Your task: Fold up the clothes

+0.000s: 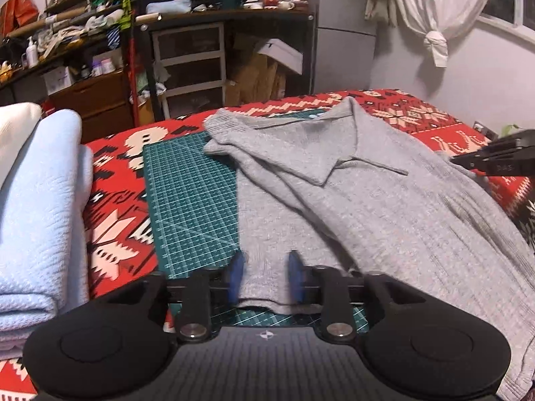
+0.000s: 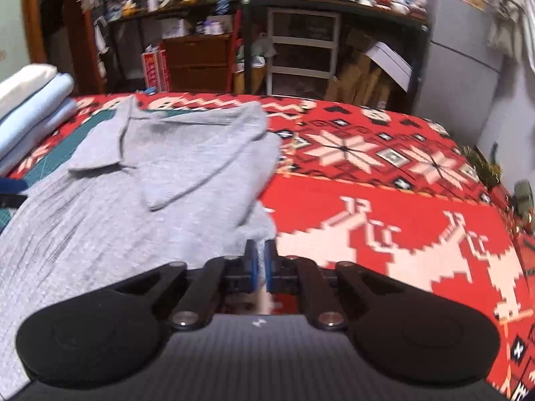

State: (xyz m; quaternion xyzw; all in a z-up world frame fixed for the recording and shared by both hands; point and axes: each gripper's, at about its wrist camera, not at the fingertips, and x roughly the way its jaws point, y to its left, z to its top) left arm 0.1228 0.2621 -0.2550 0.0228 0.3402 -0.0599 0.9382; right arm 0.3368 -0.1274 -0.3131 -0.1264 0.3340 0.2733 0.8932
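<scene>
Nearest the lens, the left hand-held gripper sits low over the near hem of the grey shirt. Its blue pads are spread, with a strip of hem lying flat between them. I cannot see them pinching it. The right hand-held gripper has its pads pressed almost together at the shirt's right edge. The picture is too blurred to tell whether any fabric is caught between them.

The shirt lies collar-away, face up, partly on the green cutting mat and partly on the red patterned cloth covering the desk. One sleeve is already turned in over the chest.

The main risk, as I judge it, is an uneven grab. If one side holds cloth and the other holds none, or only the top layer, lifting would drag the shirt askew and spoil the fold line.

A grip this close to the edge could also slip off the ribbed knit once it takes weight.

The right pads could nip the red cloth along with the shirt and pull it up too.

The stack of folded laundry sits just beside the mat on the left, and a wide swing could knock it.
</scene>
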